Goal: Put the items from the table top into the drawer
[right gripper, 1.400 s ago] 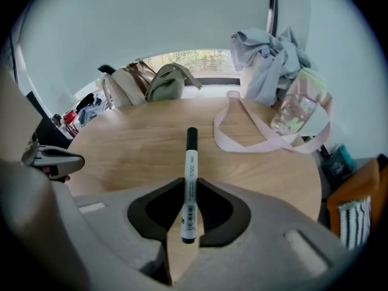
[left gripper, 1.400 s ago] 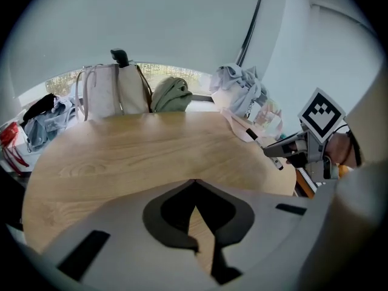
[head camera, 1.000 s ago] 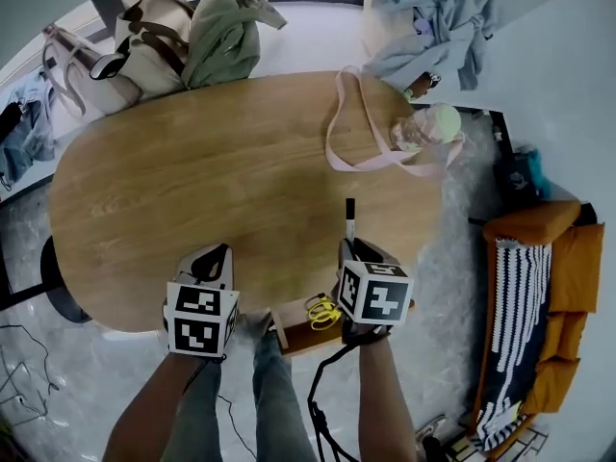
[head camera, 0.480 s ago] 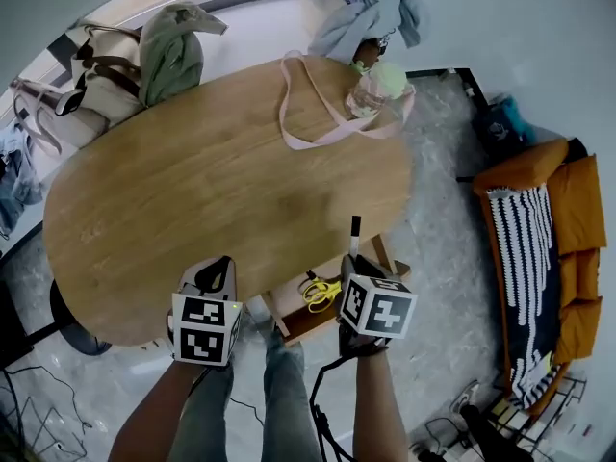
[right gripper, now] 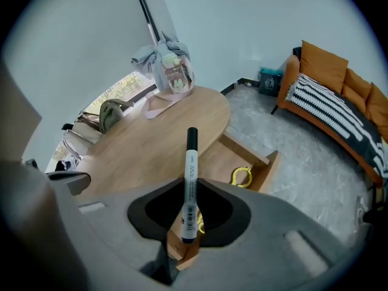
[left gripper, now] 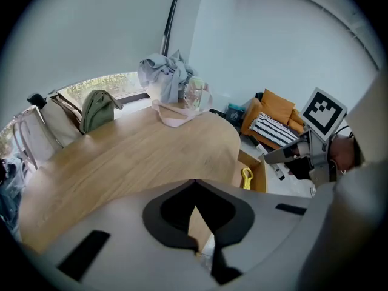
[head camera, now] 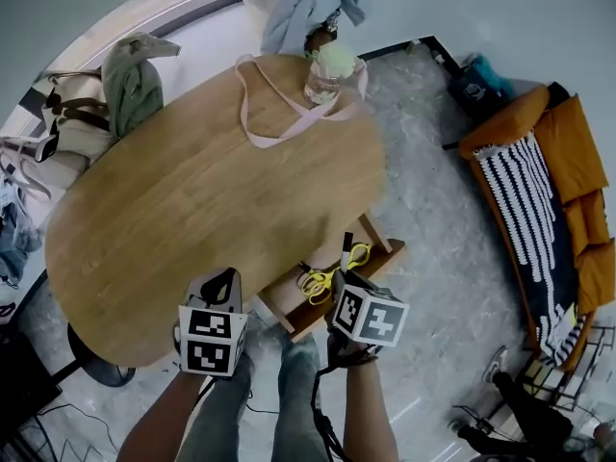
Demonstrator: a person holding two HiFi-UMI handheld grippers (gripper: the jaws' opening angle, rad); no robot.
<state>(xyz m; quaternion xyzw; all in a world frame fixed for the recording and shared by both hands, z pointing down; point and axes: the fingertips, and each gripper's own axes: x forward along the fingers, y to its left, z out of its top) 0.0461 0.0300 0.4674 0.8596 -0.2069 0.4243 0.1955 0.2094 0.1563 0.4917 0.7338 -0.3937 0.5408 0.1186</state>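
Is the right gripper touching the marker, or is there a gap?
Touching. The right gripper view shows the right gripper with its jaws pressed against both sides of the marker.

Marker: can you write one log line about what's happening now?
right tongs: shut on marker | left tongs: shut, empty | marker: by open drawer | drawer: yellow scissors inside

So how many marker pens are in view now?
1. The marker is held in the right gripper, above the open drawer. Others might be hidden inside the drawer.
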